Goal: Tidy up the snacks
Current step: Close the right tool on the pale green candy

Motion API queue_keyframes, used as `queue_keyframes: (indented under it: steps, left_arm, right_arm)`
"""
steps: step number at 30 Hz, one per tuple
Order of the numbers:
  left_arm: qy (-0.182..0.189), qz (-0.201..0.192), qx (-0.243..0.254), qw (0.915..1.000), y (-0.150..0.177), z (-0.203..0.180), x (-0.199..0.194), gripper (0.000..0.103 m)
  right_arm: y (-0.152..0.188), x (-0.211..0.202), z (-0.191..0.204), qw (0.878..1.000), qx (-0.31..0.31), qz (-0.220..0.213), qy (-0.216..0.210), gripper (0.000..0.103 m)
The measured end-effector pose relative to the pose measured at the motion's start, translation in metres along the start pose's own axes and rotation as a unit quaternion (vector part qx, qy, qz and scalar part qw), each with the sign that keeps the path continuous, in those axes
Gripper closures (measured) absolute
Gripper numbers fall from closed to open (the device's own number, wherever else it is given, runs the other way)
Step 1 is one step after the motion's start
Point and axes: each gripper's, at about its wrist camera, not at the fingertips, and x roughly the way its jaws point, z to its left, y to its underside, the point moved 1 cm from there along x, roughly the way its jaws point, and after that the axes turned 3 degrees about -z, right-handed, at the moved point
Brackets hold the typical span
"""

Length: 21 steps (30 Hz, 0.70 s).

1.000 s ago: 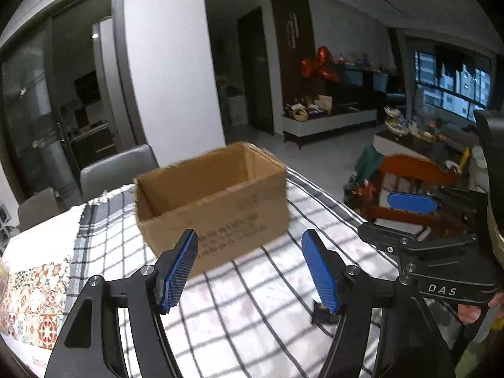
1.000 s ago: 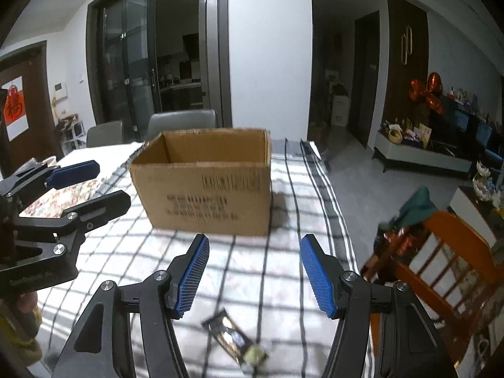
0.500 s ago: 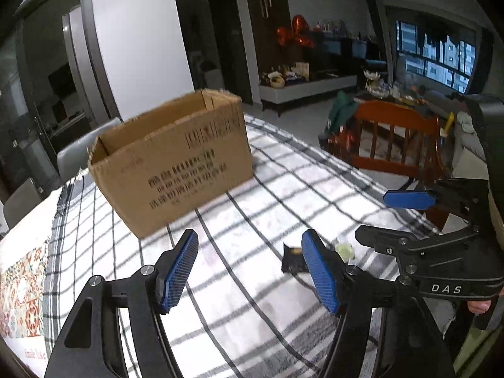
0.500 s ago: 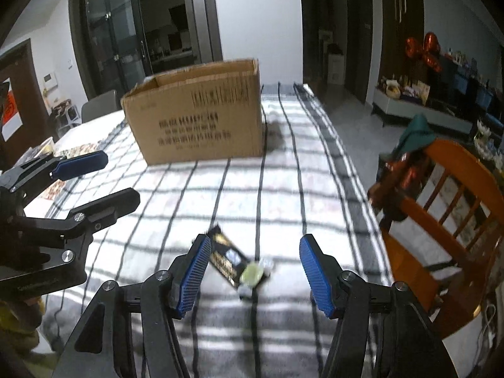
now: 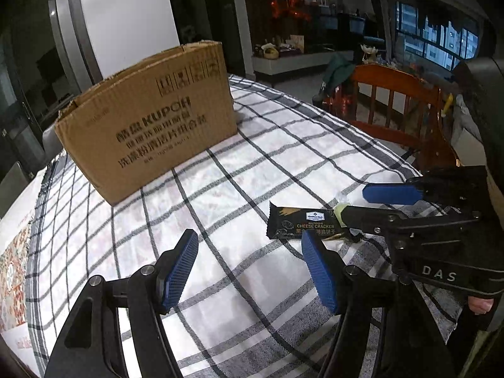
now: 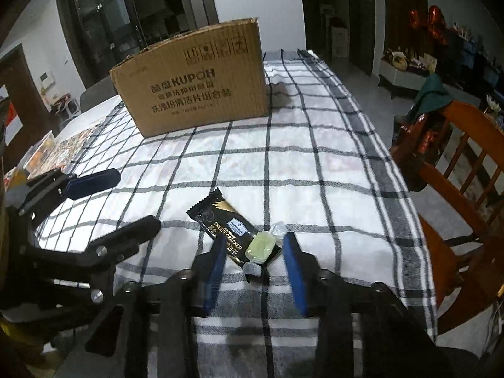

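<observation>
Left wrist view: left gripper (image 5: 249, 267) at 6 o'clock, jaws standing wide with only checked tablecloth (image 5: 220, 189) between them, holding nothing; cardboard box (image 5: 148, 126) at 10 o'clock, printed "KUPOH"; cracker packet (image 5: 299, 223) just right of centre, seen side-on with the label "CHEESE CRACKER" upright; right gripper (image 5: 356, 203) enters from 3 o'clock, and its near finger hides most of the green candy (image 5: 338, 209); a fingertip of the person's hand (image 5: 478, 304) shows at 4 o'clock.

Right wrist view alone shows the candy (image 6: 261, 245) whole: pale green, clear twisted wrapper, lying on the packet's (image 6: 220, 217) near end; the packet is black with gold print, flat on the cloth (image 6: 315, 163), slanting from 10 to 4 o'clock just below centre; box (image 6: 195, 85) at 12 o'clock; left gripper (image 6: 126, 198) at 9 o'clock; right gripper (image 6: 255, 258) at 6 o'clock, jaws just been closing, now narrowed around candy and packet end, pads beside them; contact not discernible; wooden chair (image 6: 456, 173) at 3 o'clock.
</observation>
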Motion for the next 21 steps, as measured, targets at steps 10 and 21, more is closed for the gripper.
queue_keyframes:
  steps: [10,21]
  left_arm:
    - [0.006,0.006,-0.008,0.9999,0.002,0.0,0.009,0.036]
    - [0.016,0.015,-0.017,0.9996,0.004,0.003,0.014,0.036]
  right_arm:
    - [0.004,0.018,-0.001,1.0,0.006,0.02,0.006,0.074]
    - [0.004,0.02,-0.002,1.0,0.008,0.018,0.011,0.08]
